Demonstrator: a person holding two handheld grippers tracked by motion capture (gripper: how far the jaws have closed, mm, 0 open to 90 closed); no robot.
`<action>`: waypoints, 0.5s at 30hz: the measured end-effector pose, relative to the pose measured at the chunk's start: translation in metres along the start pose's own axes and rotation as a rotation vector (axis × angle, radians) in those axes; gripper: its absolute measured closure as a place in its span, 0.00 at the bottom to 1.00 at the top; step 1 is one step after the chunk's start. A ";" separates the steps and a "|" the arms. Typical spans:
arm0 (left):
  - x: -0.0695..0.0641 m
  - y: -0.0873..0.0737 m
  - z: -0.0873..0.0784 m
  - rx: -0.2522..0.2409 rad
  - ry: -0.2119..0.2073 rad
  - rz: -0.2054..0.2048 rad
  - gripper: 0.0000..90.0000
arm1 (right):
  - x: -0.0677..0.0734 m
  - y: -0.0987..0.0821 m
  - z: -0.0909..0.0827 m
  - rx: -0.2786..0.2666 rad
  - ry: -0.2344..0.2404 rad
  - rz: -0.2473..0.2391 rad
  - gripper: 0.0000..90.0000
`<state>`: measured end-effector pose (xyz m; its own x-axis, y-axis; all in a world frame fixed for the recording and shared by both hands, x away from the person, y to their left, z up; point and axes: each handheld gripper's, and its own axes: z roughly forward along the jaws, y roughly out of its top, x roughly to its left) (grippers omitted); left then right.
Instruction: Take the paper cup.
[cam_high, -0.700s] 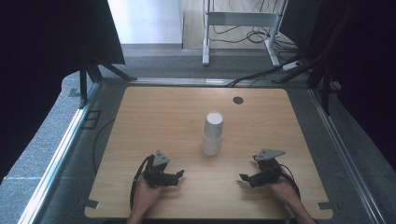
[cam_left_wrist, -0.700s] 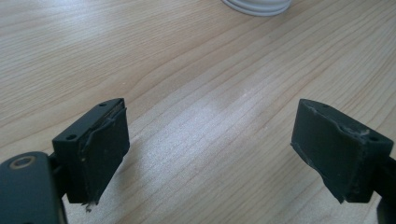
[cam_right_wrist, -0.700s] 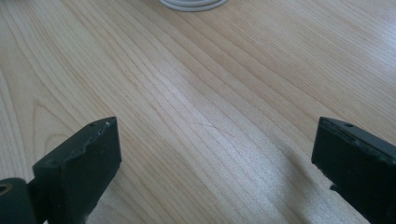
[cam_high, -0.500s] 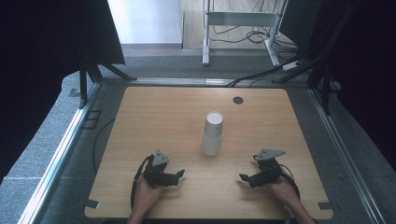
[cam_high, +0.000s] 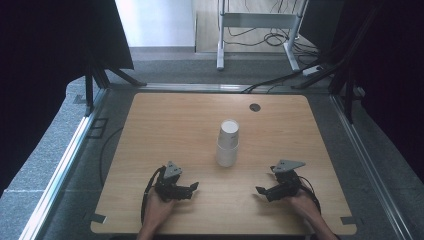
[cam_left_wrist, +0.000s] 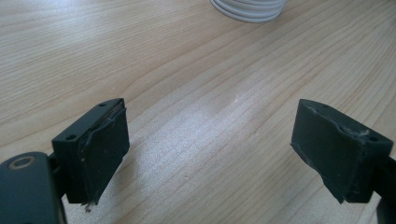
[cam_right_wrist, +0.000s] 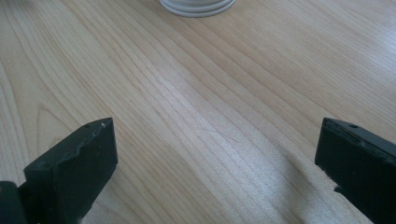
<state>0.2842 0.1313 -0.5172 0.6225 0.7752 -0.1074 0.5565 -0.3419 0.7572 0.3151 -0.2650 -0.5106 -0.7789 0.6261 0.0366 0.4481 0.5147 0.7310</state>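
High view: near the table's (cam_high: 150, 130) front edge, the left gripper (cam_high: 192, 186) and right gripper (cam_high: 259, 190) are rested, both spread wide and empty. Farther, mid-table, the stacked cups (cam_high: 228, 143) are left untouched; nothing has been grasped yet.

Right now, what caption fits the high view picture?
White stacked cups stand mid-table between the open left gripper and open right gripper.

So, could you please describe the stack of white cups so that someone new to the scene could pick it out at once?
Start from the wooden table in the high view. Near its middle, between and beyond the left gripper and right gripper, stands the stack of white cups, upside down. It is the table's one tall white thing; the small dark disc near the far edge lies flat.
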 end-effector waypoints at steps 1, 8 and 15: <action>0.000 0.000 0.000 0.005 0.004 0.004 0.12 | 0.000 0.000 0.000 0.000 0.001 0.000 0.00; -0.003 0.002 0.000 0.025 0.011 0.018 0.12 | 0.000 0.002 -0.002 0.002 0.000 -0.001 0.00; -0.004 0.007 -0.002 0.028 0.012 0.029 0.12 | 0.001 0.006 -0.004 -0.002 0.000 -0.004 0.00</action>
<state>0.2843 0.1267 -0.5106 0.6321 0.7710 -0.0773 0.5532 -0.3791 0.7418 0.3148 -0.2637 -0.5033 -0.7807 0.6240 0.0331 0.4438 0.5163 0.7324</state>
